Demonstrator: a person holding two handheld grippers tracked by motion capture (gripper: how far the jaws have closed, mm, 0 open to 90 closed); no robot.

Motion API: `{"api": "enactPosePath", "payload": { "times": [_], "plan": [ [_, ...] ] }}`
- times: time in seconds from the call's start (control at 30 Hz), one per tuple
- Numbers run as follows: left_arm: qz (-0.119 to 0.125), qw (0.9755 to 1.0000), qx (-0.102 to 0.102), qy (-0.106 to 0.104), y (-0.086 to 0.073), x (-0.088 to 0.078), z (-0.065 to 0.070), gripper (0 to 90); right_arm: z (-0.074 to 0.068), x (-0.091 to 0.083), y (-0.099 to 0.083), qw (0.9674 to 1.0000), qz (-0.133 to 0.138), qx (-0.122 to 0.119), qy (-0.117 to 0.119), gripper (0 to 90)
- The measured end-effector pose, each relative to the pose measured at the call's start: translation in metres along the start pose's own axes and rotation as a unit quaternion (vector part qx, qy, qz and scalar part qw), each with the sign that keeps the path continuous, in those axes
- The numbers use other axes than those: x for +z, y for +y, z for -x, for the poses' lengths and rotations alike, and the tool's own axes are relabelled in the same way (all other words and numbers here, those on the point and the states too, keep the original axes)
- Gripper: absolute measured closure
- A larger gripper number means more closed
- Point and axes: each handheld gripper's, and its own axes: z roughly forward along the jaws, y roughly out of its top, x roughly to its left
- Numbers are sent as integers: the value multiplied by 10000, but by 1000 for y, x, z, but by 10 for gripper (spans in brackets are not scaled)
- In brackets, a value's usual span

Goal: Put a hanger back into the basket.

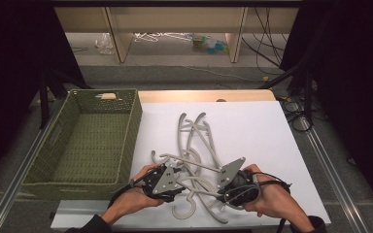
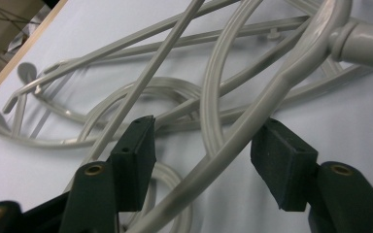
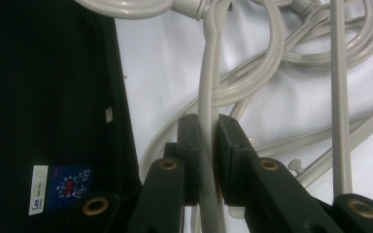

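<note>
Hangers: a pile of grey plastic hangers [image 1: 194, 160] lies tangled on the white sheet [image 1: 262, 141] that covers the table. The pile sits near the front edge, just to the right of the basket.

Left gripper: the left gripper [image 1: 167, 182] is at the left side of the pile, held in the person's left hand [image 1: 136, 194]. In the left gripper view its two black jaws stand partly open. A curved arm of one hanger [image 2: 252, 131] runs up between them. The right pad looks to be just at this arm. The left pad is apart from it, so the arm is not squeezed.

Right gripper: the right gripper [image 1: 235, 187] is at the right side of the pile, held in the person's right hand [image 1: 272, 199]. In the right gripper view its jaws are pressed tight on a thin hanger arm [image 3: 208, 111], one pad on each side.

Basket: a green woven basket [image 1: 126, 131] stands at the left of the sheet. It is close to the hangers but does not touch them.

Dark cloth: a dark cloth [image 3: 48, 97] with a small label shows in the right gripper view.
</note>
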Motion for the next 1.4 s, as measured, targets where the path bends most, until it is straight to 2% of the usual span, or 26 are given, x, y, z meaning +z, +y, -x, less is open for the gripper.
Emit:
{"api": "enactPosePath", "payload": {
  "times": [0.1, 0.17, 0.2, 0.23, 0.3, 0.37, 0.5, 0.6, 0.7, 0.73, 0.77, 0.8, 0.87, 0.93, 0.97, 1.07, 1.1, 1.13, 1.17, 1.2, 1.27, 1.3, 1.37, 1.4],
  "plan": [
    [16, 9998, 187, -59, 2, 4, 1, 492, 1, 0, -1, 10000, 38, -18, 38, 817],
    [14, 9992, 394, -107, 5, 3, 1, 563, 1, 0, -1, 10000, 23, -4, 28, 818],
    [0, 9990, 424, -129, 6, 3, 2, 606, 2, 0, -1, 10000, 24, 12, 8, 817],
    [20, 9984, 556, -85, 7, 1, 1, 646, 3, 0, -2, 10000, 55, 24, 5, 817],
    [60, 9973, 730, -59, 11, -4, 1, 666, 4, -1, -3, 10000, 82, 20, -23, 818],
    [162, 9955, 928, -11, 16, -9, -1, 680, 7, -3, -5, 9999, 133, 17, -52, 818],
    [191, 9908, 1341, 57, 27, -17, -1, 716, 11, -9, -9, 9996, 285, -27, -82, 807],
    [310, 9895, 1411, 70, 33, -21, -3, 741, 14, -13, -11, 9986, 393, -50, -340, 785],
    [318, 9866, 1597, 97, 40, -28, -5, 765, 18, -16, -12, 9975, 504, -61, -493, 736],
    [220, 9851, 1705, 102, 43, -30, -7, 773, 18, -16, -12, 9967, 560, 3, -591, 707],
    [239, 9858, 1658, 79, 44, -30, -6, 778, 19, -16, -11, 9956, 595, 40, -716, 690],
    [209, 9864, 1631, 63, 45, -30, -7, 780, 19, -16, -11, 9955, 579, 44, -745, 681],
    [176, 9899, 1407, 62, 47, -32, -9, 784, 20, -18, -9, 9937, 697, 73, -877, 600],
    [209, 9942, 1051, 47, 50, -35, -13, 789, 20, -22, -7, 9882, 964, 353, -1140, 505],
    [201, 9956, 912, 64, 50, -38, -15, 789, 20, -25, -6, 9849, 1100, 507, -1236, 474],
    [204, 9994, 279, -17, 52, -44, -22, 789, 22, -34, -6, 9733, 1554, 679, -1547, 406],
    [211, 9998, 68, -20, 52, -46, -24, 790, 22, -38, -5, 9703, 1675, 750, -1577, 384],
    [208, 9995, -246, -57, 51, -48, -27, 790, 22, -41, -5, 9648, 1884, 767, -1669, 371],
    [242, 9985, -497, -46, 50, -49, -29, 790, 21, -45, -4, 9559, 2146, 873, -1807, 366],
    [220, 9978, -620, -35, 50, -50, -30, 790, 21, -48, -3, 9506, 2280, 956, -1876, 364],
    [90, 9968, -800, 18, 49, -52, -32, 790, 20, -53, -3, 9443, 2435, 976, -1989, 364],
    [100, 9959, -902, 46, 48, -53, -32, 790, 18, -54, -3, 9407, 2526, 1005, -2032, 362],
    [38, 9940, -1090, -11, 48, -55, -35, 790, 14, -56, -2, 9425, 2550, 997, -1916, 361],
    [21, 9932, -1160, 4, 47, -56, -36, 790, 12, -55, -2, 9424, 2561, 997, -1908, 361]
  ]
}}
